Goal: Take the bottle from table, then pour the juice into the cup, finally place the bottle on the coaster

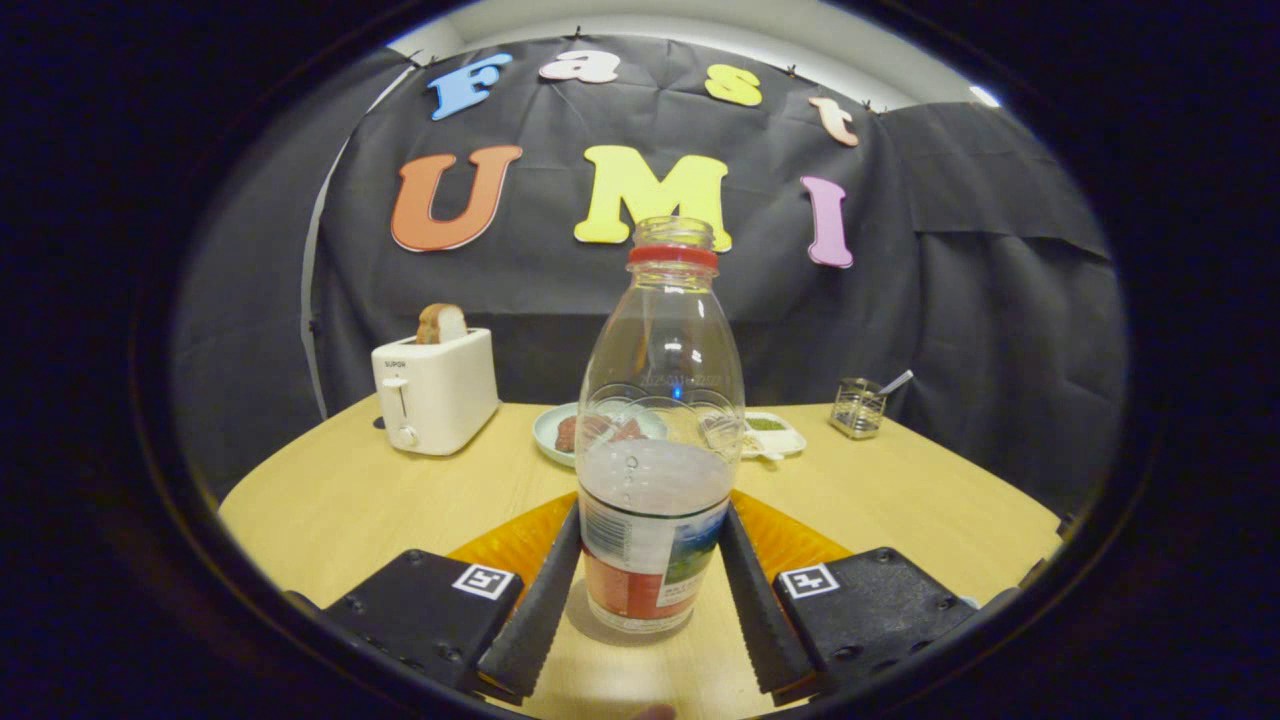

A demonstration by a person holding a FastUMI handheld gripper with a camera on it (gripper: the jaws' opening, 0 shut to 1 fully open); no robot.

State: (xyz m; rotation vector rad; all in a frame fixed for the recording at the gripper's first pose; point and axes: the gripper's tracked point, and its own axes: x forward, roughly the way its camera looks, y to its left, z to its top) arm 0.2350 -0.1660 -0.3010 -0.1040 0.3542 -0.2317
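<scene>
Two fingers of the gripper [650, 590] flank the bottle [658, 440], one along each side of its labelled lower body; they look to be touching it, so the gripper appears closed on the bottle. The bottle stands upright on the table [330, 500], capless, roughly half full of a pale liquid. An orange coaster [510, 545] shows just behind and to either side of its base, between the fingers and the far dishes. Far left stands a toaster [435, 392] with a slice of bread in it; a plate [558, 432] of food sits behind the bottle, and a small glass holder [858, 407] far right. No cup can be made out. With the mouth open, a quick lift or early tilt would likely spill juice. The grip is low, so the tall bottle could swing or slip when tipped.
</scene>
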